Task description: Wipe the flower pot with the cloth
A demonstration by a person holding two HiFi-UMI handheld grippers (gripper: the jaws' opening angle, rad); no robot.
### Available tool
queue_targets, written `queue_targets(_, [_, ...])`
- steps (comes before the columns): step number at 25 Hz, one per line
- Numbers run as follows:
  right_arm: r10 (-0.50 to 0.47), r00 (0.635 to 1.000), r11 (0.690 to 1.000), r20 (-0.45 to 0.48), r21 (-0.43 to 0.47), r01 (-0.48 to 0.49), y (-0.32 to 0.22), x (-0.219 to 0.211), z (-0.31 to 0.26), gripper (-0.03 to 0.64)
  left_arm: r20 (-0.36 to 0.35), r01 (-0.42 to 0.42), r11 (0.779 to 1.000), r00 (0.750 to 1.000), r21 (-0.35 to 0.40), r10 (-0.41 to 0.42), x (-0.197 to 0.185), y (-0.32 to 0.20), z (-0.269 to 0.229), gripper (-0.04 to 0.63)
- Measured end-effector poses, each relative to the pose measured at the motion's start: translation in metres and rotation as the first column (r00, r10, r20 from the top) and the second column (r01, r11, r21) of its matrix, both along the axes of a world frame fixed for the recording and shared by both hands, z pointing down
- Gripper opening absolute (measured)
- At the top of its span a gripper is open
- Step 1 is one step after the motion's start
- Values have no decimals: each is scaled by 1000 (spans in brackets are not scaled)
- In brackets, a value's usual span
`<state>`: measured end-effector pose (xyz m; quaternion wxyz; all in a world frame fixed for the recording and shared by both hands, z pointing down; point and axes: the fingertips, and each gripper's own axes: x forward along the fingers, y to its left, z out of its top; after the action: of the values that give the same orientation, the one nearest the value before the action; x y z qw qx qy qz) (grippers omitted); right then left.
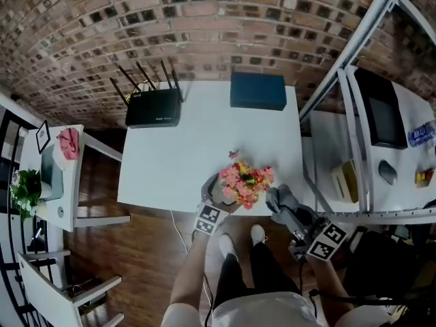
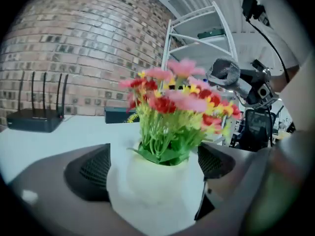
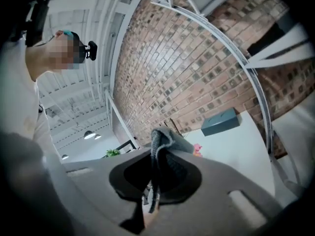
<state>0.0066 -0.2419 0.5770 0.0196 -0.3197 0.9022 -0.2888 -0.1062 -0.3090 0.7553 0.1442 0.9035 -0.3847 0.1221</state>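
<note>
The flower pot (image 2: 155,195) is found at the near edge of the white table (image 1: 184,148), close to its right corner, with wooden floor (image 1: 150,244) just beyond that edge. Bare tabletop is left open to the far side and to the left. On the right, room is cut short by the white rack (image 1: 354,60), whose slanted upright is set close along the table's right edge. The left gripper (image 2: 153,166) is spread wide about the pot, the white wall lying close against one pad and a dark sliver being seen at the other. From the head view the pot is almost covered by its flowers (image 1: 245,180); its white body is shown only in the left gripper view. The right gripper (image 3: 157,176) is pressed together on the grey cloth (image 3: 165,146), held just right of the flowers past the table's near edge; the pinched fold is made out only in the right gripper view. A black router (image 1: 153,107) and a dark box (image 1: 257,90) are placed well apart along the far edge, before the brick wall (image 1: 170,19).
</note>
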Motion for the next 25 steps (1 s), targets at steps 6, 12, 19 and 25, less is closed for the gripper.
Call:
queue_targets(6, [54,994,980,-96,197,-34,19,-21,-66,0,-94,101,992,991,79,-93,-27,51,-101,571])
queue_targets(12, [129,981,931,-147,359,-69,41,-24,-104,0,-138,253,948,964,192,-229,-45,117,-192,570])
queue_targets(19, [161,971,879,-176,472,-60,108,7,-118,0,-124,530,814,847,236,-516,-43,200,-239,565])
queue_targets(25, [76,983,905,-166,426,2,218,75,-98,0,-164,649,713,759,266,-630,21,309,-269,547])
